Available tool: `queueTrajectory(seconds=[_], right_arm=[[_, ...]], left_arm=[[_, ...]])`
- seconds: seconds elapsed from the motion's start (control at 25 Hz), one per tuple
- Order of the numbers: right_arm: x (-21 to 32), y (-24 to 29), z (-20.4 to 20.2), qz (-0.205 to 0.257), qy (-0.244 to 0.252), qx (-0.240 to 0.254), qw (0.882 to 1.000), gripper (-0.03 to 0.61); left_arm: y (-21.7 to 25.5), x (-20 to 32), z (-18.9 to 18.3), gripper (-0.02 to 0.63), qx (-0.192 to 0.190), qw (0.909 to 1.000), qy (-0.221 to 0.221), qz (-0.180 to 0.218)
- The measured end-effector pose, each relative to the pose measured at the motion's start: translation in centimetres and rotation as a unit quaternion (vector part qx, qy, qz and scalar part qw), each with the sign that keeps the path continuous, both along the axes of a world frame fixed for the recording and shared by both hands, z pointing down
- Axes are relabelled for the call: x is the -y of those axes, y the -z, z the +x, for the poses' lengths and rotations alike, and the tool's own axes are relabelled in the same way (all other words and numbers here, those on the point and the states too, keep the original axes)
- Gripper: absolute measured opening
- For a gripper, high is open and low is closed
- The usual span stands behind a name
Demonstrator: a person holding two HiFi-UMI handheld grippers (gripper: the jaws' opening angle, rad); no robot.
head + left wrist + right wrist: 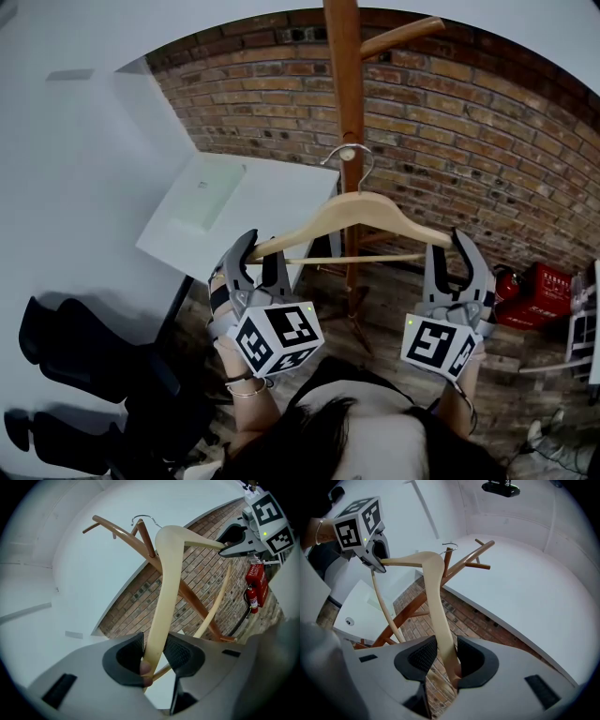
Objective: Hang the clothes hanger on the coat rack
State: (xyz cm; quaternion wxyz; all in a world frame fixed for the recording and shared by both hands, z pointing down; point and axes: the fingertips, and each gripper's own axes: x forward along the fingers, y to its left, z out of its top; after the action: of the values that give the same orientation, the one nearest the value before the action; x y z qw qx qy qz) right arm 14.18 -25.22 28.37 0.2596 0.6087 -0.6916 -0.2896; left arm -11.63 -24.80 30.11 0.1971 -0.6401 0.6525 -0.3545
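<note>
With left gripper (pixel 262 248) and right gripper (pixel 447 248) jaws each clamped on one end of the hanger (pixel 361 208), keep it level and settle the hook (pixel 149 517) fully onto the coat rack (pixel 345 84) before easing either grip.

Soft, even indoor light is filling all three views, throwing hardly any shadows. Fisheye lenses are bowing the red brick wall (pixel 450 122) and blackening the corners; the pale wooden clothes hanger (pixel 168 573) is showing sharp.

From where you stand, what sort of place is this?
Probably an office or studio corner, indoors: an exposed brick wall, a wooden coat rack standing before it, and a white table with a black chair nearby.
</note>
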Motion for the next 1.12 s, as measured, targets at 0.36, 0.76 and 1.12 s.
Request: queueTrajectory(seconds=[0.36,0.76,1.12], right_arm=[[1.6,-0.4,-0.1,-0.010,-0.019,0.007,1.000,0.144],[3.1,-1.9,0.0,-0.035,-0.037,0.007,0.999,0.144],[4.0,-3.1,-0.3,-0.043,-0.050,0.010,0.998,0.144]], left_arm=[[-0.4,2.2,-0.2,0.126,0.006,0.9998,-0.016,-0.014],[-1.6,4.4,0.1,0.126,0.013,0.9987,-0.035,-0.033],[-3.0,5.6,-0.3,0.126,0.015,0.9979,-0.043,-0.046]])
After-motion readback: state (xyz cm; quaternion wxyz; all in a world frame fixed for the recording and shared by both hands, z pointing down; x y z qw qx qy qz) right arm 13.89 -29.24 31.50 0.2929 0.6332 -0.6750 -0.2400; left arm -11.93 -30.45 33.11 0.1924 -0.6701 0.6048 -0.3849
